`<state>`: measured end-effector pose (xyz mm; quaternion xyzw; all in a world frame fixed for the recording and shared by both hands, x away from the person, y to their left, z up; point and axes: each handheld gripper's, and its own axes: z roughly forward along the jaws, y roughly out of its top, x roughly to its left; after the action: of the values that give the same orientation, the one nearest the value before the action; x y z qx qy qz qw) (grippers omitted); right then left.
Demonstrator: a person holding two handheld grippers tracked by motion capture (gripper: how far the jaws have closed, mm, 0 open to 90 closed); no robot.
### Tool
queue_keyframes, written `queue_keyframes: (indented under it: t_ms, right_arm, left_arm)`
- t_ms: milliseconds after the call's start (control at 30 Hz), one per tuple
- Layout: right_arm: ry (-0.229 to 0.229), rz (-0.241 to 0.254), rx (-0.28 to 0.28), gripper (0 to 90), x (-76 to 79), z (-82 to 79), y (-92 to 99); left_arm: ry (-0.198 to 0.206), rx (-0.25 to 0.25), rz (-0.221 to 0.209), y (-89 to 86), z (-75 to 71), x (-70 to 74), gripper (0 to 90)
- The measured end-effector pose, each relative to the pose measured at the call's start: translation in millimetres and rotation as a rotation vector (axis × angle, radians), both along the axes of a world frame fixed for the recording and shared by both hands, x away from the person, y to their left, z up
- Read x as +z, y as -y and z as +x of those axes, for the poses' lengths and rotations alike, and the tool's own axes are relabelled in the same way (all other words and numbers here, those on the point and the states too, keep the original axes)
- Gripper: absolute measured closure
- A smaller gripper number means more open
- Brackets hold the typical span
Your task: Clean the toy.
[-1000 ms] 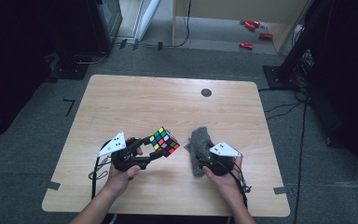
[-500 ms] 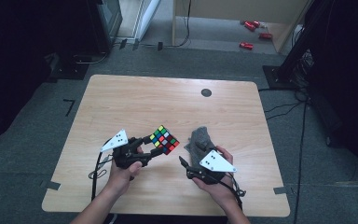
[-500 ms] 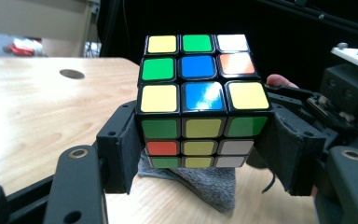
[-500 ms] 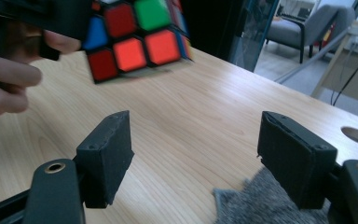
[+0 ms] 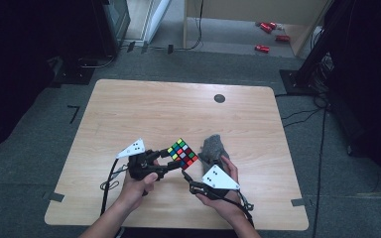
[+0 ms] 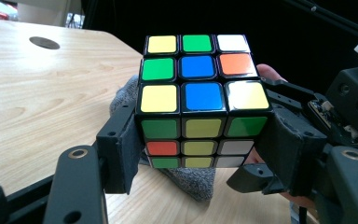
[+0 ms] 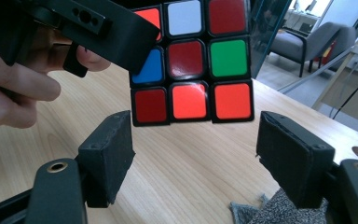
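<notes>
Two grippers bear on one puzzle cube (image 5: 182, 152): the left gripper (image 6: 200, 154) holds it clamped above the table (image 5: 144, 109), while the right gripper (image 7: 196, 154), jaws apart and empty, sits just below its lowest row.

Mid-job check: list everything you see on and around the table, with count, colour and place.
puzzle cube: 1, multicoloured, held above the table's near middle, clamped in the left gripper
cloth: 1, grey, lying on the table just right of the cube
table: 1, light wood, centre, with a dark round hole near its far edge
red objects: several, on the floor beyond the table; too small to identify
left gripper: 1, black, shut on the cube's sides
right gripper: 1, black, jaws open just below the cube, not touching it
hands: 2, at the near edge, one holding each gripper
</notes>
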<state>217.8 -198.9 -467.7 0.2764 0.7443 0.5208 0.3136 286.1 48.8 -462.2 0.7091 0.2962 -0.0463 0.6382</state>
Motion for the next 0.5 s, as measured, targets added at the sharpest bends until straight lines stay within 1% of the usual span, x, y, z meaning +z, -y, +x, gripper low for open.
queue_keyframes:
  t_ms: [200,300,367,500]
  right_arm:
    - [0.025,-0.019,-0.016,32.1,-2.0,-1.0,-3.0]
    - [0.030,-0.028,-0.026,32.5,-3.8,-1.3,-4.4]
    - [0.041,-0.039,-0.033,32.6,-4.4,-1.6,-5.4]
    - [0.051,-0.045,-0.048,32.3,-5.8,-2.1,-7.8]
  left_arm:
    - [-0.017,-0.008,0.005,4.0,-0.8,-1.9,35.2]
    - [-0.035,-0.007,0.007,4.6,-0.2,-2.9,35.2]
    - [-0.057,-0.012,-0.001,5.2,0.5,-4.0,35.2]
    - [-0.071,-0.026,0.000,6.6,0.2,-4.6,35.1]
